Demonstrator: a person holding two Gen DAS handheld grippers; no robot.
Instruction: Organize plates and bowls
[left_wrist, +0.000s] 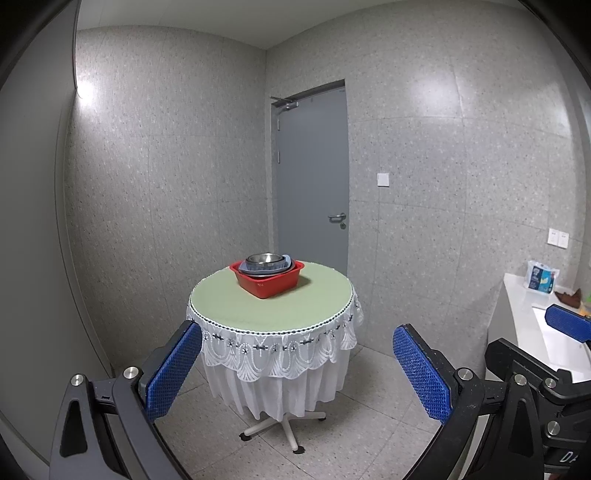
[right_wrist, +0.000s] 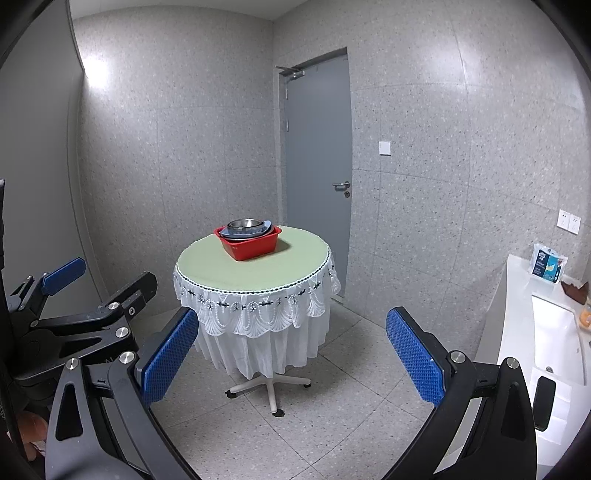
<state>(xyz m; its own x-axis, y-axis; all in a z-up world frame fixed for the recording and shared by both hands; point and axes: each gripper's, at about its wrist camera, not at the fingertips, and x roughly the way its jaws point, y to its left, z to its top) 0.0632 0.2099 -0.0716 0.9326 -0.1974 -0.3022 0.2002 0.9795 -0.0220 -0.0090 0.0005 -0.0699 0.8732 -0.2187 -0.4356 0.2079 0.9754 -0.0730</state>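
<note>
Left wrist view: the left gripper (left_wrist: 297, 363) is held up off the floor, its blue-padded fingers (left_wrist: 173, 373) spread wide, nothing between them. It faces a round table (left_wrist: 273, 312) with a pale green top and a white lace-edged cloth hanging to a wheeled pedestal base. The table stands well apart from the gripper.

On the table's far half sits a red tub (left_wrist: 268, 280). Stacked in it: a grey-blue dish (left_wrist: 282, 266) and a metal bowl (left_wrist: 263, 257) on top (how many pieces lie underneath is hard to tell at this range; a rim or two more may be there).

Behind the table, a grey door (left_wrist: 314, 177) shut in a speckled wall, with a white switch (left_wrist: 383, 179) beside it. At far right, a white counter (left_wrist: 517, 295) with a blue-and-white packet (left_wrist: 542, 277) on it.

Right wrist view: the right gripper (right_wrist: 291, 354) is likewise spread wide and empty, aimed at the same table, with the red tub just left of centre on the tabletop. The left gripper shows at this view's left edge, beside the right one. A white sink (right_wrist: 557, 332) is set in the counter at right.
</note>
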